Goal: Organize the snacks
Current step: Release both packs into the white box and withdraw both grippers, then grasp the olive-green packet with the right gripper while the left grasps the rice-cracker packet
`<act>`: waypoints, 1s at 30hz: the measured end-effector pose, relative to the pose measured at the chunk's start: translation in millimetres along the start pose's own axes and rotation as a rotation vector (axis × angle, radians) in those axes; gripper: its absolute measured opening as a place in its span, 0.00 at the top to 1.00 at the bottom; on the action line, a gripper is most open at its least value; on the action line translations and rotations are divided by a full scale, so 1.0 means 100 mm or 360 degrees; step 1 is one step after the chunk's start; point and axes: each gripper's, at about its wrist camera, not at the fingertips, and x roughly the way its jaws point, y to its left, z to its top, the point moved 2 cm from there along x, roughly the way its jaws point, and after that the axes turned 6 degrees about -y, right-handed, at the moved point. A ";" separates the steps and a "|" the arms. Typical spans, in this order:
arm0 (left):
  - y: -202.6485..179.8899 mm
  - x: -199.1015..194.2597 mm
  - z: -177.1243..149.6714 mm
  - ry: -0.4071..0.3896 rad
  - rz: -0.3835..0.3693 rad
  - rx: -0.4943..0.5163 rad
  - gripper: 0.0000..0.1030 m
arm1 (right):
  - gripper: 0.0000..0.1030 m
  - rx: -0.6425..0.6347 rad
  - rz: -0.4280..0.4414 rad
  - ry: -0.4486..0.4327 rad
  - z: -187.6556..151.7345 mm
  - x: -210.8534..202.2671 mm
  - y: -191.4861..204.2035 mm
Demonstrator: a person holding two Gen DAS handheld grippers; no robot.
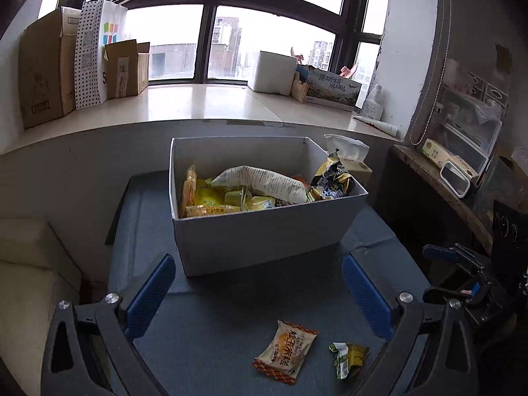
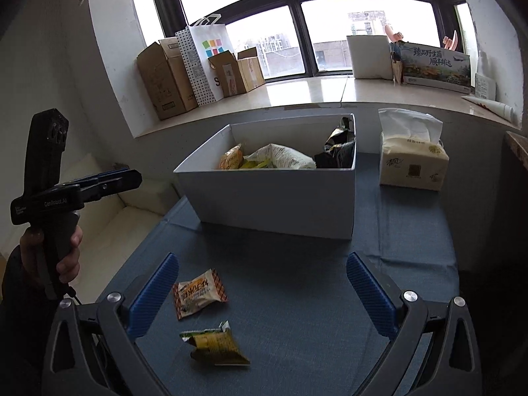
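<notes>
Lower centre of both views, the blue cloth (image 2: 297,313) lies bare around two packets: cracker (image 2: 199,293) and green wrapper (image 2: 214,348), apart from each other. Mid-frame, the white box (image 2: 277,194) blocks the way ahead; a tissue pack (image 2: 412,161) stands just right of it.

Left gripper (image 1: 259,292): 2 blue ribbed fingers (image 1: 150,295) spread wide, nothing between them, pointing forward and slightly down. Right gripper (image 2: 262,292): same pose, blue fingers (image 2: 153,293) wide apart, nothing held. In right wrist view, left gripper seen side-on at far left, level, black body, blue pads at tip; bare left hand (image 2: 67,254) wraps its handle. In left wrist view, right gripper visible at right edge.
</notes>
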 end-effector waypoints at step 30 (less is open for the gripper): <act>0.18 -0.37 -1.09 0.0243 0.0181 -0.0129 0.00 | 0.24 -0.0424 -0.0130 0.0477 -1.02 0.87 0.62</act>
